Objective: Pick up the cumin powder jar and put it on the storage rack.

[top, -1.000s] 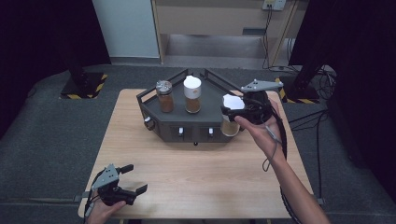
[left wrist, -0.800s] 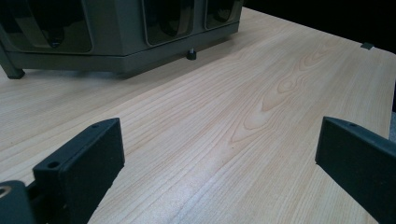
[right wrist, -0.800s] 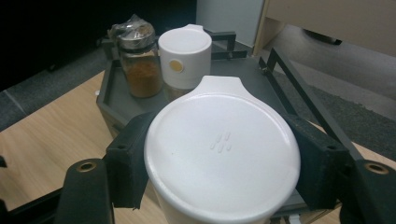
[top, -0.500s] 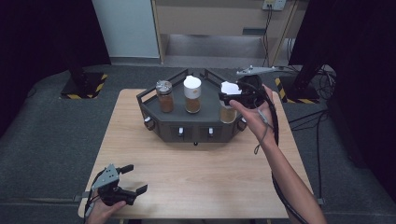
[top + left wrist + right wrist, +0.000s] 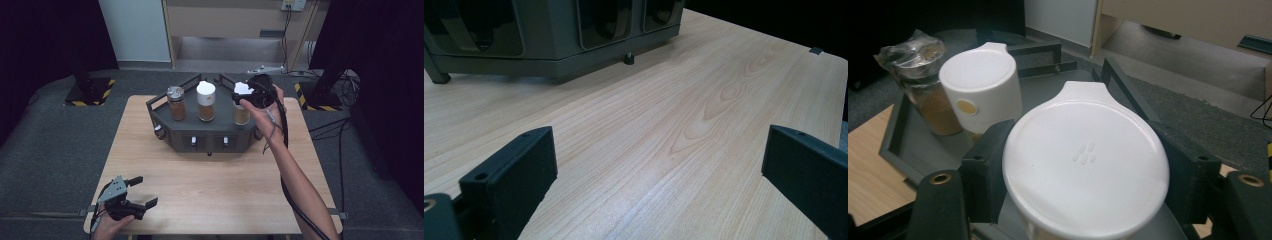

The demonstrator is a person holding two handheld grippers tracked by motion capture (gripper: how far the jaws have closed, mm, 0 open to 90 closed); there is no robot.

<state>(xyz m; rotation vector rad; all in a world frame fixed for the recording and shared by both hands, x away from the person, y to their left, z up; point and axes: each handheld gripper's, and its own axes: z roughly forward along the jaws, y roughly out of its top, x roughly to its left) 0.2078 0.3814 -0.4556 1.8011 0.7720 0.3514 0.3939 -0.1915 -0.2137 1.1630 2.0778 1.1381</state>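
My right gripper [image 5: 244, 95] is shut on a white-lidded jar [image 5: 241, 114] of brown powder, at the right end of a dark grey rack [image 5: 200, 142]. Its black jaws press on both sides of the white lid [image 5: 1085, 160]. Whether the jar's base rests on the rack I cannot tell. Two more jars stand on the rack: a white-capped one [image 5: 206, 101] in the middle and a metal-lidded one [image 5: 176, 103] on the left. My left gripper [image 5: 144, 191] rests open near the table's front left corner, with nothing between its jaws [image 5: 659, 170].
The wooden table [image 5: 215, 185] stretches bare between the rack and my left gripper. The rack has raised rails at the back and knobs on its front face. Dark floor surrounds the table, and a cable trails along the right forearm.
My right gripper has carried the white-lidded jar away from the rack's front right edge, farther back onto its right end. The left gripper has stayed put.
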